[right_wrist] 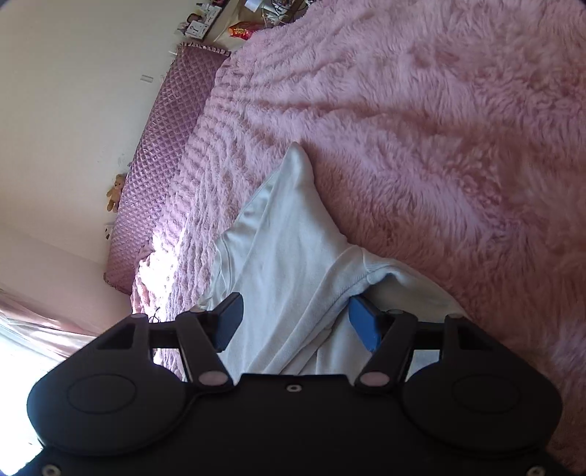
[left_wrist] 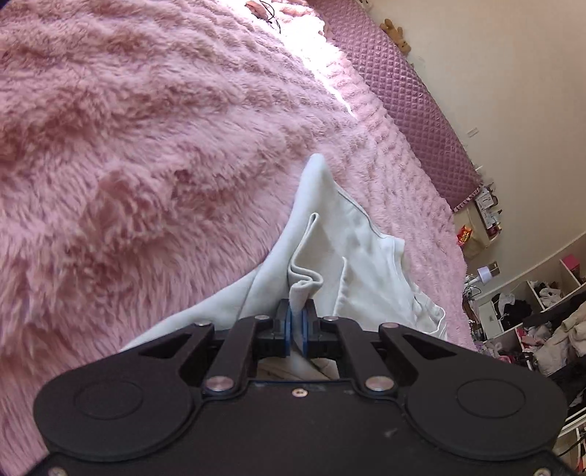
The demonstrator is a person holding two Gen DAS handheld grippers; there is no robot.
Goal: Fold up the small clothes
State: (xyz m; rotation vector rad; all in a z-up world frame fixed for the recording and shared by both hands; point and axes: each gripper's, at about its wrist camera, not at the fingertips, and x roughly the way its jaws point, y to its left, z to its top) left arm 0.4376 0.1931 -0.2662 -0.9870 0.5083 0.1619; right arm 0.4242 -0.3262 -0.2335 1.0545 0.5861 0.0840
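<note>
A small white garment (left_wrist: 329,234) lies crumpled on a fluffy pink blanket (left_wrist: 146,146). In the left wrist view, my left gripper (left_wrist: 297,315) is shut on a bunched fold of the garment, and the cloth rises in a pleat from between the blue pads. In the right wrist view the same white garment (right_wrist: 289,234) stretches forward to a pointed corner. My right gripper (right_wrist: 295,315) stands open astride it. Cloth lies between the blue pads (right_wrist: 364,324), and a ribbed seam sits beside the right pad. I see no pinch there.
The pink blanket (right_wrist: 439,128) covers the whole bed. A quilted purple headboard (left_wrist: 414,102) runs along the cream wall, with a small teddy bear (left_wrist: 393,31) on top. Cluttered shelves and piled clothes (left_wrist: 531,315) stand past the bed's far end.
</note>
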